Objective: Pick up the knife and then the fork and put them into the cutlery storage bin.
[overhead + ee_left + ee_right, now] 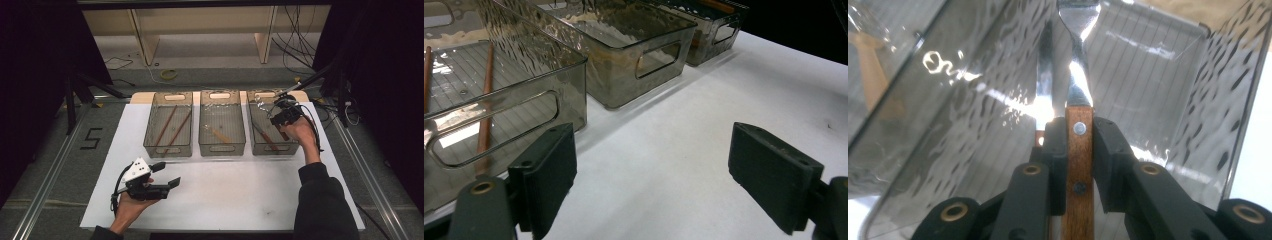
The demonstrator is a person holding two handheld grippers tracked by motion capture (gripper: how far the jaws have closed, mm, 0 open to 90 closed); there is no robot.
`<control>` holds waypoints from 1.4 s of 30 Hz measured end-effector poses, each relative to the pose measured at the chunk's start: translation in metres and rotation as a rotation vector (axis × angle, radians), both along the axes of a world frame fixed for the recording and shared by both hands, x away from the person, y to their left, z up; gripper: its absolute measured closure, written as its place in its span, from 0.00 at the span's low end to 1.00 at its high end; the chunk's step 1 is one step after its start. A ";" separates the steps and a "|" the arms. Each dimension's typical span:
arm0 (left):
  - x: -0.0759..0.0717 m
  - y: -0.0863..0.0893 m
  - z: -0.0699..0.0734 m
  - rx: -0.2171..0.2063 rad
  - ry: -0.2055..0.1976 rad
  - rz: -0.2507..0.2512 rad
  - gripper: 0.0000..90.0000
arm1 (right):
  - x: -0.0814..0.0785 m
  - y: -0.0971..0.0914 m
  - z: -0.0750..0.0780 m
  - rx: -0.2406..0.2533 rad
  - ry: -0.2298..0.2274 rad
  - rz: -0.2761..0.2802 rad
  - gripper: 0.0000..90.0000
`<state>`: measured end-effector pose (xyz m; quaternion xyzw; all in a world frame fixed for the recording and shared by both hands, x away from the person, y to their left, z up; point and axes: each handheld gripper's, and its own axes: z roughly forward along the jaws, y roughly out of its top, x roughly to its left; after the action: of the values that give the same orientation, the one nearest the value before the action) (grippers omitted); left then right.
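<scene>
One wooden-handled utensil [1078,150], its head cut off, is clamped by the right hand-held gripper [1079,145] over the right bin [254,142]; the left hand-held gripper [651,175] is held open.

Dim surroundings, glare on clear plastic

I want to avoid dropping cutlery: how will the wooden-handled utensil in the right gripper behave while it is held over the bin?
The utensil is probably stiff: metal neck, riveted wood handle. The right gripper clamps the flat handle, so it likely won't roll, though the polished metal end may weigh it forward.
</scene>
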<state>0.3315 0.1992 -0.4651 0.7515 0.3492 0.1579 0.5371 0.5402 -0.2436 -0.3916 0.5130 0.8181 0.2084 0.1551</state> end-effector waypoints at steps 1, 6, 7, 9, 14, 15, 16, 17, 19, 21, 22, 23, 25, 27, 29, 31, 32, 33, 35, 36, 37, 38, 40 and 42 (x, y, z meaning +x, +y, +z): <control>0.000 0.000 0.000 0.001 0.000 0.000 0.21 | 0.000 0.000 -0.001 -0.002 0.004 0.001 0.86; 0.000 0.000 0.000 0.001 0.000 0.000 0.21 | 0.000 0.001 -0.005 -0.005 0.013 0.003 0.86; 0.000 0.000 0.000 0.001 0.000 0.000 0.21 | 0.000 0.001 -0.006 -0.006 0.014 0.005 0.86; 0.000 0.000 0.000 0.000 0.000 0.001 0.21 | 0.000 0.002 -0.007 -0.006 0.017 0.004 0.86; 0.000 0.000 0.000 0.000 0.000 0.000 0.21 | 0.000 0.003 -0.010 -0.009 0.022 0.009 0.86; 0.000 0.000 0.000 0.000 0.000 0.000 0.21 | 0.000 0.003 -0.010 -0.008 0.025 0.009 0.86; 0.000 0.000 0.000 0.000 0.000 0.001 0.21 | 0.000 0.003 -0.011 -0.011 0.025 0.015 0.86; 0.000 0.000 0.000 0.000 0.000 0.001 0.21 | 0.000 0.003 -0.012 -0.011 0.029 0.012 0.86; 0.000 0.000 0.000 0.001 0.000 0.000 0.21 | 0.000 0.003 -0.013 -0.011 0.032 0.015 0.86; 0.000 0.000 0.000 0.000 0.000 0.000 0.21 | 0.000 0.004 -0.014 -0.011 0.039 0.014 0.86; 0.000 0.000 0.000 0.000 -0.001 0.000 0.21 | 0.000 0.004 -0.015 -0.011 0.044 0.013 0.86; 0.000 0.000 0.000 0.000 0.000 0.000 0.21 | 0.000 0.004 -0.015 -0.012 0.044 0.016 0.86; 0.000 0.000 0.000 0.001 0.000 0.000 0.21 | -0.001 0.004 -0.017 -0.010 0.049 0.014 0.86; 0.000 0.000 0.000 0.001 0.000 0.000 0.21 | 0.000 0.003 -0.019 -0.015 0.054 0.017 0.86; 0.000 0.000 0.000 0.002 -0.001 0.001 0.21 | 0.000 0.004 -0.021 -0.016 0.062 0.015 0.86; 0.000 0.000 0.000 0.000 0.000 0.000 0.21 | 0.000 0.004 -0.021 -0.016 0.056 0.008 0.85; 0.000 0.000 0.000 0.001 0.000 0.000 0.21 | 0.000 0.004 -0.021 -0.006 0.061 0.005 0.84; 0.000 0.000 0.000 0.000 0.000 0.000 0.21 | 0.000 0.004 -0.020 -0.004 0.061 0.008 0.82; 0.000 0.000 0.000 0.000 0.000 0.000 0.21 | 0.000 0.005 -0.018 0.004 0.060 0.009 0.73; 0.000 0.000 0.000 0.000 0.000 0.000 0.21 | -0.001 0.004 -0.017 0.015 0.059 0.014 0.71; 0.000 0.000 0.000 0.000 0.000 0.000 0.21 | -0.001 0.004 -0.016 0.024 0.054 0.016 0.70; 0.000 0.000 0.000 0.000 0.000 0.000 0.21 | -0.002 0.004 -0.014 0.030 0.044 0.017 0.70; 0.000 0.000 0.000 0.001 0.000 0.000 0.21 | -0.004 0.004 -0.011 0.037 0.038 0.024 0.69; 0.000 0.000 0.000 0.001 -0.001 0.000 0.21 | -0.007 0.004 -0.009 0.047 0.026 0.030 0.67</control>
<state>0.3314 0.1992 -0.4648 0.7517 0.3489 0.1582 0.5369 0.5335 -0.2397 -0.4007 0.5067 0.8226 0.2232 0.1295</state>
